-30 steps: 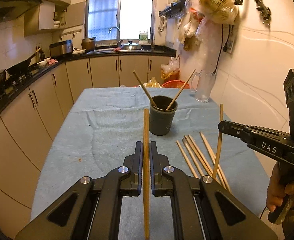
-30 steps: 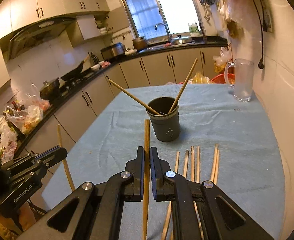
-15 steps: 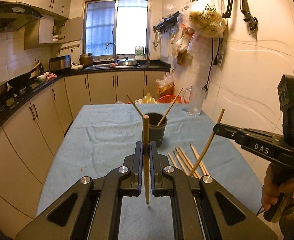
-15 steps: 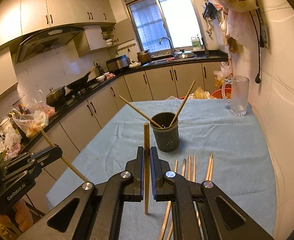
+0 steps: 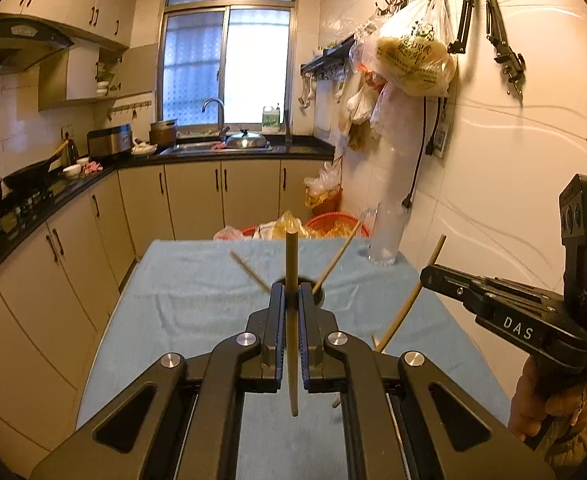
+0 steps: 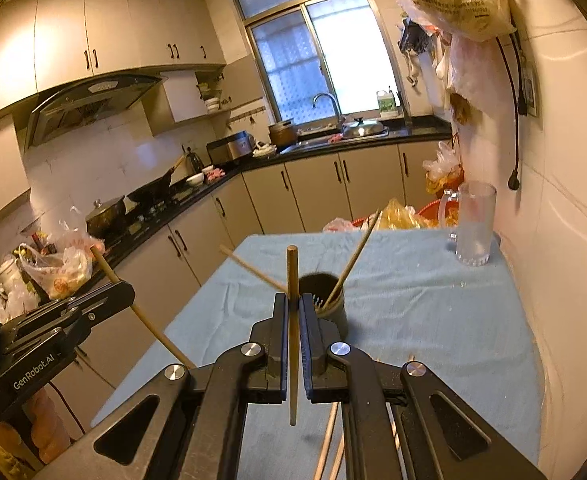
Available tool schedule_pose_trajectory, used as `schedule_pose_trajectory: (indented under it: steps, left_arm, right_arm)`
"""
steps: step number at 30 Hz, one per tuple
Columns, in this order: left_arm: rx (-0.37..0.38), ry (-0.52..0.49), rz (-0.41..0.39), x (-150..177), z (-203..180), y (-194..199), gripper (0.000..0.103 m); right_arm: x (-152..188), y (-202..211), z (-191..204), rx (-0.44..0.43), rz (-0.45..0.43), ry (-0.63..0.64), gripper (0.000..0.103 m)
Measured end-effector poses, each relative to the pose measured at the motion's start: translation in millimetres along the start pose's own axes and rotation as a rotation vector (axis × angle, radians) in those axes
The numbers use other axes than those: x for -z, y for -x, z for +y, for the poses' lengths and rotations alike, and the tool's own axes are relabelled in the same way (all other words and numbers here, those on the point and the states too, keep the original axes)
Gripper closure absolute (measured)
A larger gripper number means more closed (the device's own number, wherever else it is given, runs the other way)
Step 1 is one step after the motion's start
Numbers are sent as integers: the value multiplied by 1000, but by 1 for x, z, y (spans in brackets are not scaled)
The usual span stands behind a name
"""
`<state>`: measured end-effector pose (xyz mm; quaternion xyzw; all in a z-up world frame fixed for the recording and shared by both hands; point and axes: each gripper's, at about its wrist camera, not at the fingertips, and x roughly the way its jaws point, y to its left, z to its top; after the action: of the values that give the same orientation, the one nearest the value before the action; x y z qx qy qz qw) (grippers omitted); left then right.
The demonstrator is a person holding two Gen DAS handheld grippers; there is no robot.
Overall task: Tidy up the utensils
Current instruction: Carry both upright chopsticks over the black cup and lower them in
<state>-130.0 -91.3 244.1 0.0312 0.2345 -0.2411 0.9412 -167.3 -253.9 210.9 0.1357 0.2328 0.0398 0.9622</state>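
Chopsticks are the matter here: the left claw [image 5: 292, 292] is clamped narrowly on one upright chopstick [image 5: 292, 320], whose top rises above the fingertips and whose lower end hangs free below them, clear of the blue-covered tabletop [image 5: 181, 304]. Straight ahead of that claw and mostly hidden behind its fingers sits the dark holder cup [image 5: 319, 294], with two leaning chopsticks [image 5: 335, 258] fanning out of it to either side. Off to its right the right claw [image 5: 427, 274] shows side-on, pinching a slanted chopstick [image 5: 409, 294]. From the right wrist view, the right claw [image 6: 292, 304] likewise grips its own chopstick [image 6: 292, 320] between nearly closed fingers, upright, lower tip hanging above the cloth. The cup [image 6: 329, 304] stands just beyond and slightly right of this claw, two sticks [image 6: 353, 256] leaning in it. Beneath and right of the claw, loose chopsticks [image 6: 327, 436] lie on the tabletop [image 6: 433, 320], partly hidden by the frame. A glass mug [image 6: 473, 224] stands far ahead to the right, near the wall. To the left, the left claw [image 6: 127, 288] holds its tilted stick [image 6: 145, 320].
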Motion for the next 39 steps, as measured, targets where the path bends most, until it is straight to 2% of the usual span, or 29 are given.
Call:
schedule_pose_trajectory:
  steps: [11, 16, 20, 25, 32, 39]
  left_arm:
    - [-11, 87, -89, -79, 8, -48, 97]
    - [-41, 101, -86, -94, 8, -86, 97]
    - [-67, 94, -39, -89, 9, -129, 97]
    - [-77, 121, 62, -72, 23, -176, 97]
    - [-73, 141, 94, -60, 35, -192, 97]
    - [-83, 132, 96, -58, 34, -197, 97]
  right_arm:
    - [-77, -3, -8, 4, -126, -11, 97]
    - [-96, -23, -16, 17, -174, -55, 97]
    - [-95, -53, -24, 60, -179, -67, 97]
    - [-82, -91, -41, 57, -115, -119, 97]
    - [-82, -109, -55, 52, -73, -151, 97]
    - [-102, -93, -42, 24, -113, -123, 97]
